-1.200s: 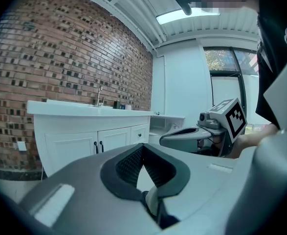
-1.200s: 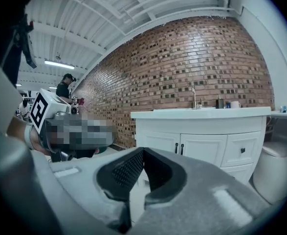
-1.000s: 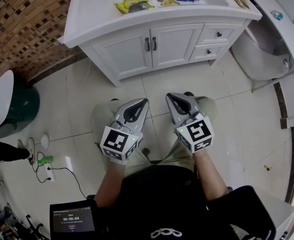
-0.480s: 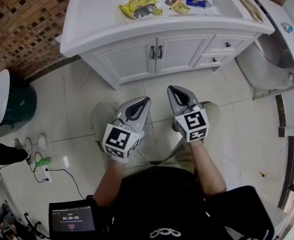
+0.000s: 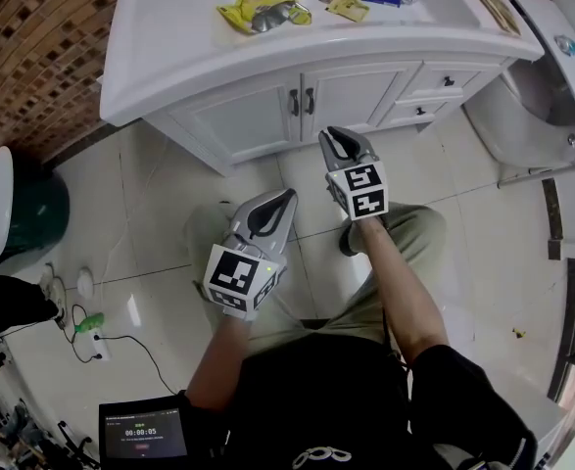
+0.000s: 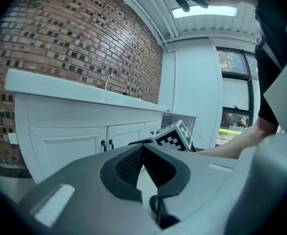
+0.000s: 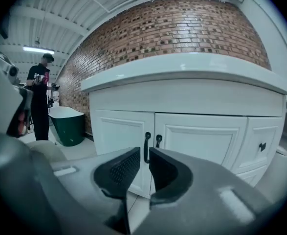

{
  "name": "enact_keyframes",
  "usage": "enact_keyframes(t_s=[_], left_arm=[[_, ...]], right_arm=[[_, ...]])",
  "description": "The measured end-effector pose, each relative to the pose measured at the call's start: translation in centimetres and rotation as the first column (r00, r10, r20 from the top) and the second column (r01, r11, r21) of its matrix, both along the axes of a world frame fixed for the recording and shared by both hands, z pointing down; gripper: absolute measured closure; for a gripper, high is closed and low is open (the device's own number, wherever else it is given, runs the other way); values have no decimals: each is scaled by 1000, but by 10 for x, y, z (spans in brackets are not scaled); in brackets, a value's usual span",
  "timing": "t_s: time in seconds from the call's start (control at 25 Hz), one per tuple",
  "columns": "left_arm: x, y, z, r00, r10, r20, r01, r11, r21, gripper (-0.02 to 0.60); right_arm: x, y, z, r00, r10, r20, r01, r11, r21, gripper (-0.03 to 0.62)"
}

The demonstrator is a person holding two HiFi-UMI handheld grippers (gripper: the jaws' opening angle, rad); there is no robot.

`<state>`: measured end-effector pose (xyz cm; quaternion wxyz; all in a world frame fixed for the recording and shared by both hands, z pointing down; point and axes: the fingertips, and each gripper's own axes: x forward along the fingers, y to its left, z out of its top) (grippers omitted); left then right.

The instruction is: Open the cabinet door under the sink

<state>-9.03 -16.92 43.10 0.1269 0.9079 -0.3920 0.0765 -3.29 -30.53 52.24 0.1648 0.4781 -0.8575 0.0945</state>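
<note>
Head view: the white panelled cabinet door (image 5: 351, 88) with dark bar handles (image 5: 310, 100) stands at 12 o'clock of the right gripper (image 5: 338, 135), whose jaws are a slit apart and empty. The left gripper (image 5: 285, 196) has its jaws pressed together. Crinkled wrappers (image 5: 263, 8) lie in the glossy sink (image 5: 169, 37).

Countertop (image 5: 169, 37): rear cut off by picture's top edge. Packets (image 5: 263, 8) near its rear: print too small to read. Right door handle (image 7: 159, 138): lower part hidden behind right gripper (image 7: 144, 153).
</note>
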Motion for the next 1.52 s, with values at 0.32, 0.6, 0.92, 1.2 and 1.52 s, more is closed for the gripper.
enact_keyframes(t_s=[0.32,0.6,0.92,1.2,1.52], left_arm=[[3,-9,7,1000,2,-13,-2,1000,-21,566],[-4,-10,14,1000,-3,-15,2,999,-47,566],[-8,-11,19,1000,-5,-18,4,998,-57,566],[-5,-6,15,1000,-4,-22,3,998,-57,566],[-2,-6,15,1000,5,-25,-6,998,-56,566]], right_arm=[[-8,-70,49,998,49,-38,-51,996,-74,530],[-19,-101,61,997,65,-50,-70,993,-93,530],[-23,-109,65,992,99,-73,-105,991,-82,554],[-22,-107,64,994,81,-67,-87,992,-94,556],[-20,-96,65,996,65,-57,-70,993,-96,556]])
